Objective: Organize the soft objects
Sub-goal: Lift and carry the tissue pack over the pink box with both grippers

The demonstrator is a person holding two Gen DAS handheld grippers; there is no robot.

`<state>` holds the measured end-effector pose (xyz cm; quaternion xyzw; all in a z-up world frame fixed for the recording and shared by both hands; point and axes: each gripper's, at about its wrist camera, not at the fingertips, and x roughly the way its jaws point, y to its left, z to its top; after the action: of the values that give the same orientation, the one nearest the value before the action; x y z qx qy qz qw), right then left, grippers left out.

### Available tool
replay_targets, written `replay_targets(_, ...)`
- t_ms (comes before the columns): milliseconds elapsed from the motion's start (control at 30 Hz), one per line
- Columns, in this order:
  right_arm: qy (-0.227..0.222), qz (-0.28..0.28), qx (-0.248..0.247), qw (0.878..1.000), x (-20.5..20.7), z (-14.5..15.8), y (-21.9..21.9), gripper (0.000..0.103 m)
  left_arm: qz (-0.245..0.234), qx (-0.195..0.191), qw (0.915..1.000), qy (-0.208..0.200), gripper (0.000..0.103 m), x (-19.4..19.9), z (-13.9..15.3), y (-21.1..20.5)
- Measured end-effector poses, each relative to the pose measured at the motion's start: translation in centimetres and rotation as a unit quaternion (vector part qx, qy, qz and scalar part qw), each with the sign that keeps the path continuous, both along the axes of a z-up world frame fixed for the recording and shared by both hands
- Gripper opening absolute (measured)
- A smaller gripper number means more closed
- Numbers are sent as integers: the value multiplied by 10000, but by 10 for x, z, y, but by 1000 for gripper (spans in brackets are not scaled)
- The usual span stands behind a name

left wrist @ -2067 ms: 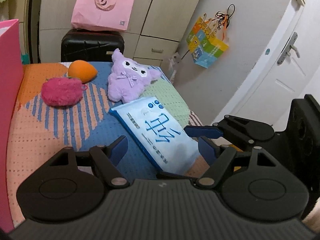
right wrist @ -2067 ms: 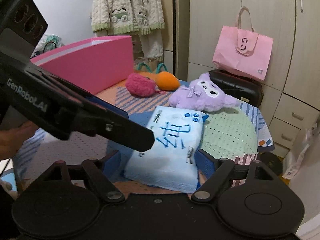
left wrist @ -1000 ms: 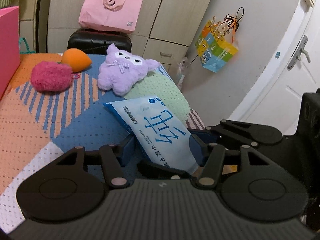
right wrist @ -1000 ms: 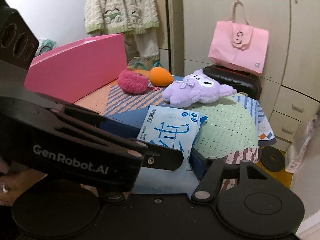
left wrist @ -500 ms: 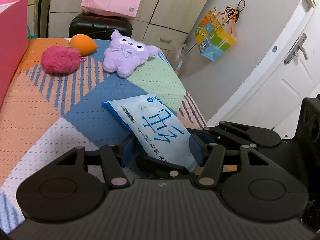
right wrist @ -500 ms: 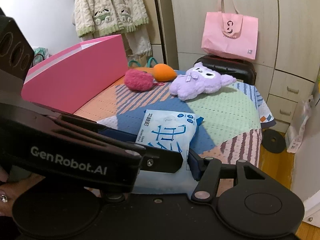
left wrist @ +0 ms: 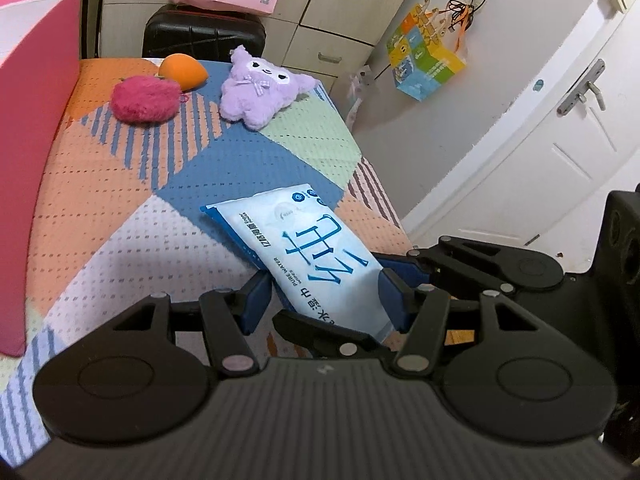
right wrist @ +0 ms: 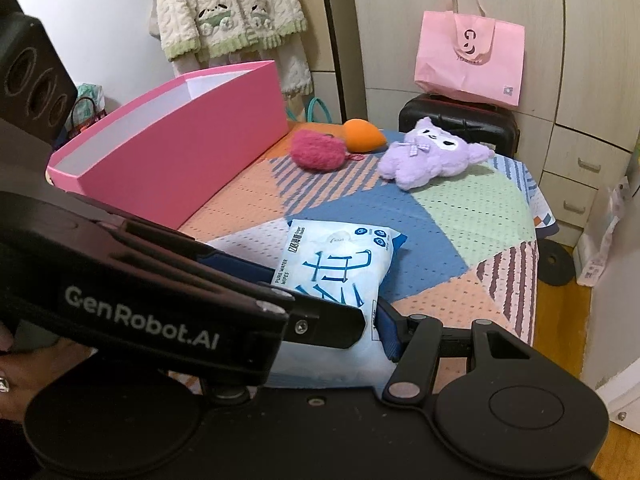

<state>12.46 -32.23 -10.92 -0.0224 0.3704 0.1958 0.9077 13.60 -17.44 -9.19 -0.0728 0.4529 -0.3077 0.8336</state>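
While both grippers' fingers clamp one wipes pack [left wrist: 316,256], three plush toys (apart), one pink box [right wrist: 172,148].

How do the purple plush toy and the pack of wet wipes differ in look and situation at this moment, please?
The purple plush toy is furry and star-shaped; the pack of wet wipes is a smooth, flat, printed packet. The plush toy lies untouched at the far end of the bed, while the wipes pack is clamped at its near end by the left gripper and the right gripper. Both are soft and outside the pink box.
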Motion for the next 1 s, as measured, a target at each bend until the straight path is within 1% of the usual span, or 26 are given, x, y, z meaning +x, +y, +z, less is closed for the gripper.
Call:
replay_targets(133, -27, 59, -107, 9999, -13, 9, 10, 64, -47, -48, 10000, 15, 57, -11, 8, 10)
replay_targets(400, -58, 159, -109, 9998, -35, 25, 23, 64, -256, -225, 9993, 125, 57, -26, 22, 33)
replay_targets(533, -18, 271, -98, 9996, -42, 32, 31, 64, -308, -215, 9992, 118, 57, -35, 29, 45)
replay_targets(800, 117, 506, 34, 9986, -54, 46, 58, 64, -225, -279, 9992, 161, 57, -55, 45, 85)
replay_targets(1000, 145, 805, 142, 9965, -67, 56, 85, 64, -64, -378, 9990, 215, 57, -74, 57, 121)
